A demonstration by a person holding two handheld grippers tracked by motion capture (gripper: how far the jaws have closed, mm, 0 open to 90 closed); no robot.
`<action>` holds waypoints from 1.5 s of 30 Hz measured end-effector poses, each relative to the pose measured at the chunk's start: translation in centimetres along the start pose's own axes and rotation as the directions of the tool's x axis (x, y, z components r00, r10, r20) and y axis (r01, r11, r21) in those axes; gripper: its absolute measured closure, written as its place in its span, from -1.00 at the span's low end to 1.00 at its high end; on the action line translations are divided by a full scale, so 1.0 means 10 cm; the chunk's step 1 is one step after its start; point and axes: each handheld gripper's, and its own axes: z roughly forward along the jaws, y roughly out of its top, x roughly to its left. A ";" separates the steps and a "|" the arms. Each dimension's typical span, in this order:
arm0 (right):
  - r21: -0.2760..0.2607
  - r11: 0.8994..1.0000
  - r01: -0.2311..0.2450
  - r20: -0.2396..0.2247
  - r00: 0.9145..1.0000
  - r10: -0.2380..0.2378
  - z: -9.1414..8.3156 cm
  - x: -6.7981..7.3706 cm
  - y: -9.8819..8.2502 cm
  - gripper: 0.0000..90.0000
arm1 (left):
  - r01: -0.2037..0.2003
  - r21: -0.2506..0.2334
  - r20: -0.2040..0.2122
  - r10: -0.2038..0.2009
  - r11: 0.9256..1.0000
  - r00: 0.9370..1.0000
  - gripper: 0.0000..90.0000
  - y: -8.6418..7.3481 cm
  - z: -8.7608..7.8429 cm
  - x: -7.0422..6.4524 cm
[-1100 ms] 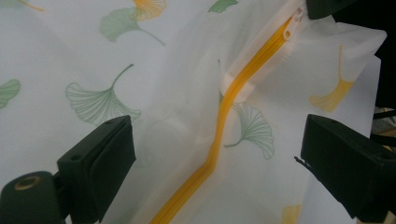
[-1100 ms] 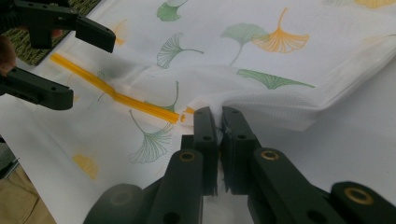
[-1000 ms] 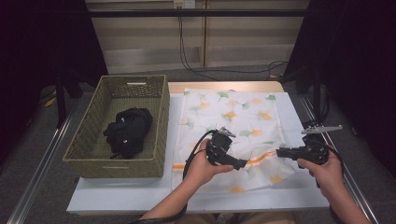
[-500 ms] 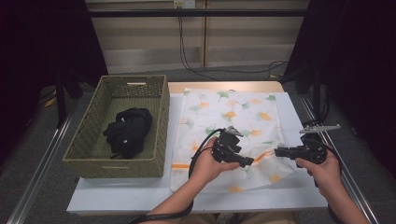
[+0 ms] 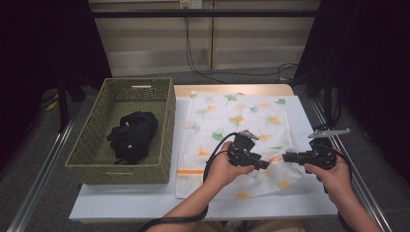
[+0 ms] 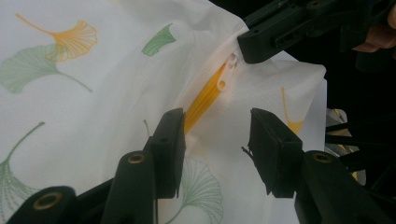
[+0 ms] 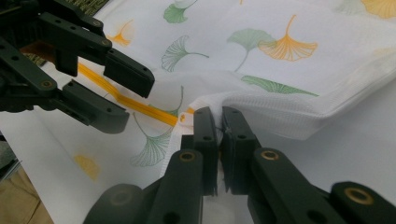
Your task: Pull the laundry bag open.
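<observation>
Two claws worked at the near right corner of the leaf-printed pillowcase [image 5: 232,121] on the white bench [image 5: 121,208]. Your right claw [image 7: 219,123] pinched the fabric edge beside the orange zipper [image 6: 205,95]. Your left claw [image 6: 217,135] had just been narrowing around the zipper without pressing it. Farther left stood the woven basket [image 5: 96,159] with a black garment [image 5: 131,135].

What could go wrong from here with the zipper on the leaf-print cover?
1. The left gripper, jaws just closing, straddles the orange zipper short of the white pull tab; it may pinch cloth instead.
2. The right gripper clamps only the cover's edge, which may slip under tension.
</observation>
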 end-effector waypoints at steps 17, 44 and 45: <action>-0.004 1.000 0.014 -0.005 1.000 -0.014 0.04 0.03 0.02 0.90 | -0.030 0.041 0.013 0.030 0.999 0.999 0.53 0.07 0.18 -0.05; -0.008 1.000 0.024 -0.004 1.000 -0.024 0.07 0.07 0.02 0.90 | -0.007 0.024 0.034 0.006 1.000 0.999 0.83 0.11 0.25 -0.07; -0.007 1.000 0.023 -0.004 1.000 -0.024 0.07 0.07 0.02 0.90 | -0.008 0.027 0.027 0.008 1.000 1.000 0.83 0.11 0.25 -0.07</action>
